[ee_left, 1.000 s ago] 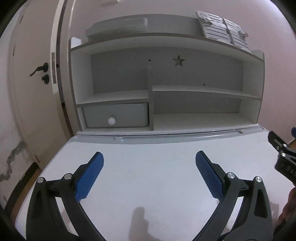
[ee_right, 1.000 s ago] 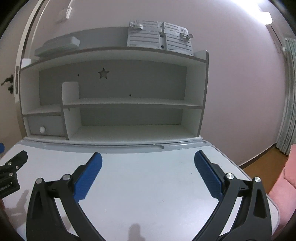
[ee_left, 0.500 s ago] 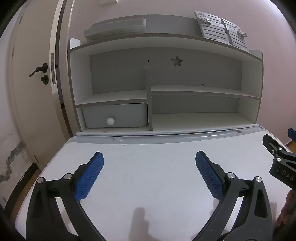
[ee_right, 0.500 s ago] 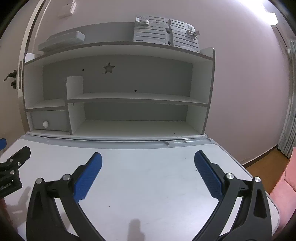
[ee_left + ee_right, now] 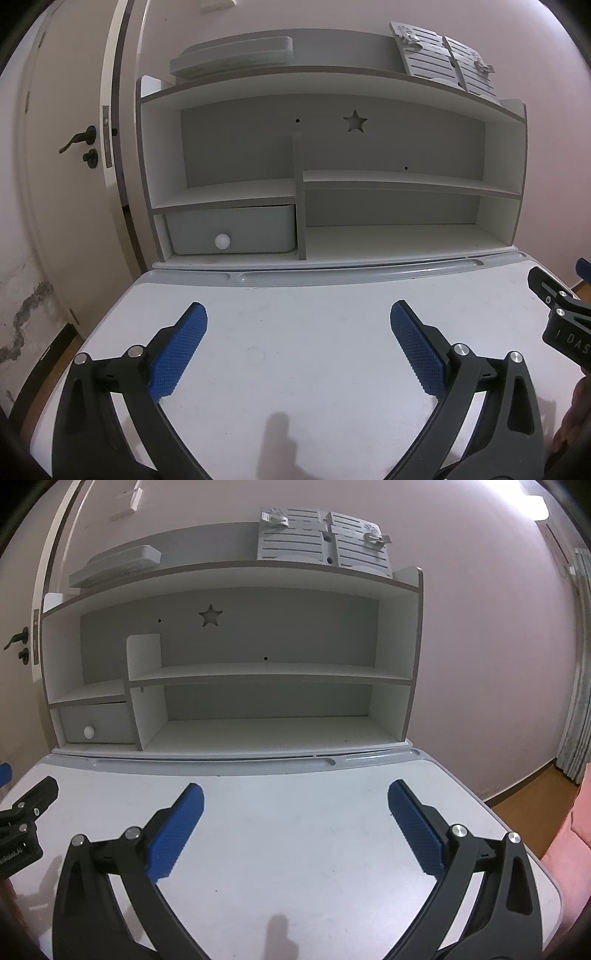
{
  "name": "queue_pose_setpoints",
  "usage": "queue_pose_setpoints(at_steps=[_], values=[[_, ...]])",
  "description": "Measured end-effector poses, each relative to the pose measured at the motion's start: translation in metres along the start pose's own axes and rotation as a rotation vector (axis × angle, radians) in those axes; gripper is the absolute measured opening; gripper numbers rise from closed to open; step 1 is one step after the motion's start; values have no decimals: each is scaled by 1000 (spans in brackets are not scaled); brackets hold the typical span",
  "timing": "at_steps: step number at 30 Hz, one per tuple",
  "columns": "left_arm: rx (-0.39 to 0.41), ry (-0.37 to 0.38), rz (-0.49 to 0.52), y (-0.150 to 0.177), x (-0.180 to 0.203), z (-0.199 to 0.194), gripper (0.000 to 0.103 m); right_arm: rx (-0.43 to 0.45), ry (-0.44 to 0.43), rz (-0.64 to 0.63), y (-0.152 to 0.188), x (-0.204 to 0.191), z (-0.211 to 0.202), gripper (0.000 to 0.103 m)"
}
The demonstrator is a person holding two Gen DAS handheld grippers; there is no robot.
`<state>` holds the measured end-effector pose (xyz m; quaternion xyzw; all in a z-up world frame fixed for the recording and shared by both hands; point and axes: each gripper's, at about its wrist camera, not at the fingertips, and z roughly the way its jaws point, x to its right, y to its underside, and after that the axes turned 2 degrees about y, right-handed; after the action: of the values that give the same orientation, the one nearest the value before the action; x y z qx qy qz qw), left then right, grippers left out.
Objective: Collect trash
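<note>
Left wrist view: the left claw (image 5: 298,345) gaped wide over the desk (image 5: 295,332); ahead, a shut drawer (image 5: 231,234); the right claw (image 5: 295,827) gaped too.

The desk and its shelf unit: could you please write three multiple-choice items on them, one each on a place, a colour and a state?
1. Where in the shelf unit is the drawer?
A. bottom left
B. top right
C. middle right

2. What colour are the pads of the left claw?
A. red
B. blue
C. green

3. How does the right claw stand?
A. shut on a wrapper
B. open and holding nothing
C. shut and holding nothing

Answers: A, the drawer fills the lowest left compartment; B, both ribbed pads show blue; B, its jaws stand wide apart over the bare desk.
</note>
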<state>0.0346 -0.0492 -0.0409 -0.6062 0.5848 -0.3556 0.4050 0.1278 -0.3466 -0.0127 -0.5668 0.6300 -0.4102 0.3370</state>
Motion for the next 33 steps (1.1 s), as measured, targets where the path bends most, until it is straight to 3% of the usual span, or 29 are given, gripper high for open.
queue_pose_setpoints(at_steps=[33], values=[[-2,-2,1,1,1,-1,97,6,-6,-11,0,-2,-1,96]])
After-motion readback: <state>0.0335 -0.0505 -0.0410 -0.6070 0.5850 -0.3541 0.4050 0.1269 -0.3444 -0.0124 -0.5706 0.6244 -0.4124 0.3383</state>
